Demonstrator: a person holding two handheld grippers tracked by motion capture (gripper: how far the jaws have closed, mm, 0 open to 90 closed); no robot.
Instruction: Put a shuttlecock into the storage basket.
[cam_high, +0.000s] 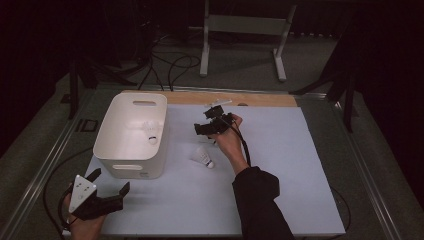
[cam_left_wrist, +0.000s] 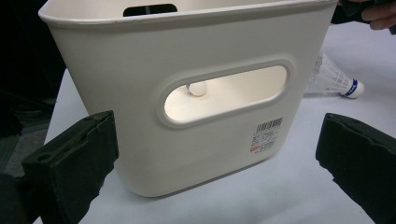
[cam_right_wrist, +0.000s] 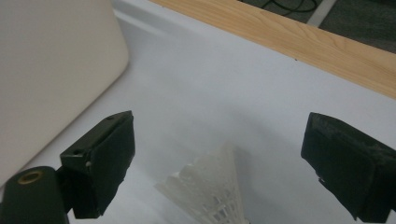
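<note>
The bin (cam_left_wrist: 140, 107) looks like smooth cream plastic with a soft sheen and bears a paper barcode label (cam_left_wrist: 267, 135). Beside the bin, the shuttlecock (cam_high: 203, 158) has a translucent white plastic skirt. Beyond the bin runs a matt wooden strip (cam_right_wrist: 299, 44).

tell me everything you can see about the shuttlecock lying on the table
The shuttlecock is white, with a flared skirt of feather-like vanes, a rounded white cork tip and a blue band just behind the tip. It lies on its side on the pale table sheet, tip pointing toward the person's side and to the right, a little way right of the white bin, not touching it. The right gripper hangs open above it; nothing grips it. Its skirt looks intact.
</note>
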